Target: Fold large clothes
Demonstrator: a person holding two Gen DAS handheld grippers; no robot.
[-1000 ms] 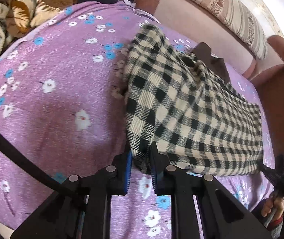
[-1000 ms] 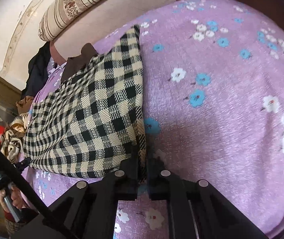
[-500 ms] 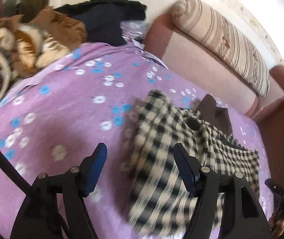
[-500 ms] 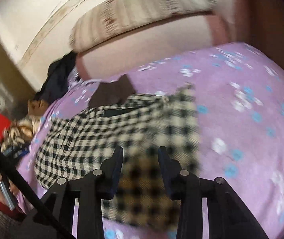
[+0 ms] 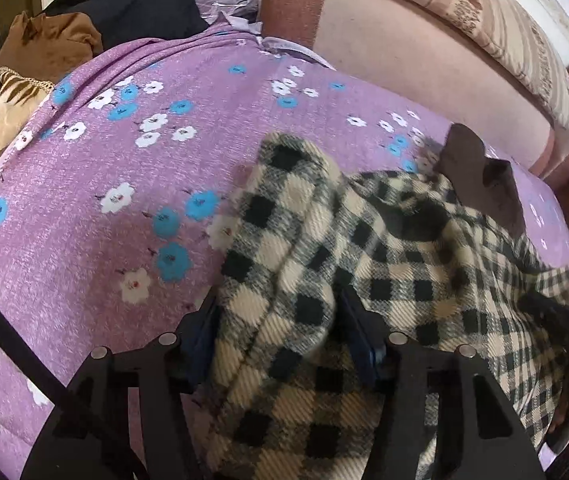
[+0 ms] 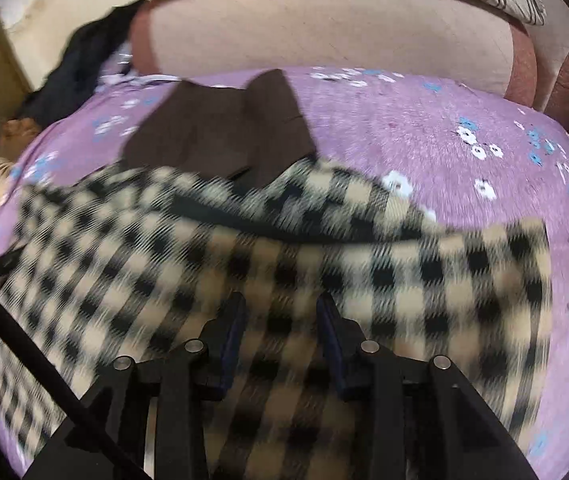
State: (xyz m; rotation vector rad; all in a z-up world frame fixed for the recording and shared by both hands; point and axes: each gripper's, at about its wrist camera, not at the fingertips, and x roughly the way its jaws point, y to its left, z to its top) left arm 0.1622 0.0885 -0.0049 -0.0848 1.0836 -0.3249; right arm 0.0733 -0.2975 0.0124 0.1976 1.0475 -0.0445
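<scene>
Overhead, my left wrist view takes in the far-left corner of the bed: a brown garment [image 5: 50,40], a dark garment [image 5: 144,0] and a striped bolster [image 5: 504,28] along the pink headboard [image 5: 404,60]. My right wrist view is blurred but shows the checked coat's brown collar [image 6: 220,136] laid flat toward the headboard. Checked coat [image 5: 404,280] lies on the purple flowered bedsheet [image 5: 104,160], one thick fold bunched between the fingers of my left tool [image 5: 276,320]. That tool's jaws have just opened, then closed a little; they stand apart, whether the pads press I cannot tell. My right tool [image 6: 280,320] has just opened too; jaws apart over the coat, gripping nothing.
</scene>
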